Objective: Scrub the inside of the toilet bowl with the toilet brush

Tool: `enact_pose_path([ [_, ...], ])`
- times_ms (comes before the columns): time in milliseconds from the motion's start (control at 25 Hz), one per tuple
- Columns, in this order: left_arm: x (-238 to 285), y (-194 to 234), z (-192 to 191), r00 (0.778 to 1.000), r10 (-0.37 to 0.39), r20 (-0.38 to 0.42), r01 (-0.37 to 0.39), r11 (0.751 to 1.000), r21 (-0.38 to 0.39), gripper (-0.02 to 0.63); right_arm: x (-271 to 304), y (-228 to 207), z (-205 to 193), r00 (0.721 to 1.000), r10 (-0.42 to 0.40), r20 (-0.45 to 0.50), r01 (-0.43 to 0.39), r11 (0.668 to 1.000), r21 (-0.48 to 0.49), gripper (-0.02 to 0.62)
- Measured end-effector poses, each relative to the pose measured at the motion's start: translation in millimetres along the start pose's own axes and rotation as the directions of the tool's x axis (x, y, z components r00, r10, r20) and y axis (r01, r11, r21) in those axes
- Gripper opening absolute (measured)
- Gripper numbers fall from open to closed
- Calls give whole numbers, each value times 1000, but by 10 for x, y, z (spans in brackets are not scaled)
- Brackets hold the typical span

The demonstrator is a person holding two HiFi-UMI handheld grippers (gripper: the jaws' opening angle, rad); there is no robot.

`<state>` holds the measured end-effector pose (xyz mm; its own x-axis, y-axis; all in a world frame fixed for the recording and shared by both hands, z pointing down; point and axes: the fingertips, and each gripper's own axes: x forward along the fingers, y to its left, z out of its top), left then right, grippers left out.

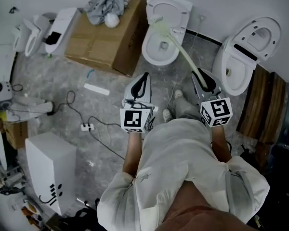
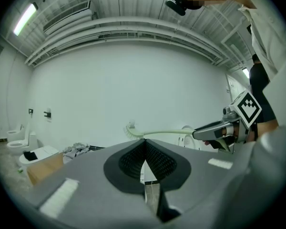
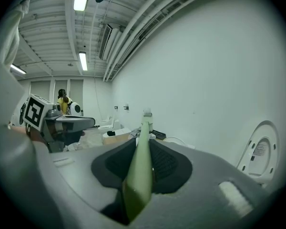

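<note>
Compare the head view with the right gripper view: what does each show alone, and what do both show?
Only the head view: the power strip on the floor and the white cabinet. Only the right gripper view: ceiling lights and a distant person in yellow. Both: the toilet brush clamped in the tongs of the right gripper, the left gripper, and the toilet with its lid raised.

Pale green toilet brush (image 1: pixel 177 46), long thin handle, lower end clamped in the right tongs (image 1: pixel 201 78). It is held in the air, slanting up-left over the toilet bowl (image 1: pixel 149 57). Bristle head near the raised lid. Bowl is white, open, upright on the floor by the wall.
</note>
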<state>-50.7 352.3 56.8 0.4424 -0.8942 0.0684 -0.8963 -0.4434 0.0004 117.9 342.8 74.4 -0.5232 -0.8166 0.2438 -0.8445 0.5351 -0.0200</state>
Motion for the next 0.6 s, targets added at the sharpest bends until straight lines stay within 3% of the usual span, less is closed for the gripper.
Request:
enact_pose_path([
  [600, 975, 568, -137, 999, 34, -9, -34, 999, -19, 18, 1108, -480, 55, 997, 65, -40, -64, 998, 18, 95],
])
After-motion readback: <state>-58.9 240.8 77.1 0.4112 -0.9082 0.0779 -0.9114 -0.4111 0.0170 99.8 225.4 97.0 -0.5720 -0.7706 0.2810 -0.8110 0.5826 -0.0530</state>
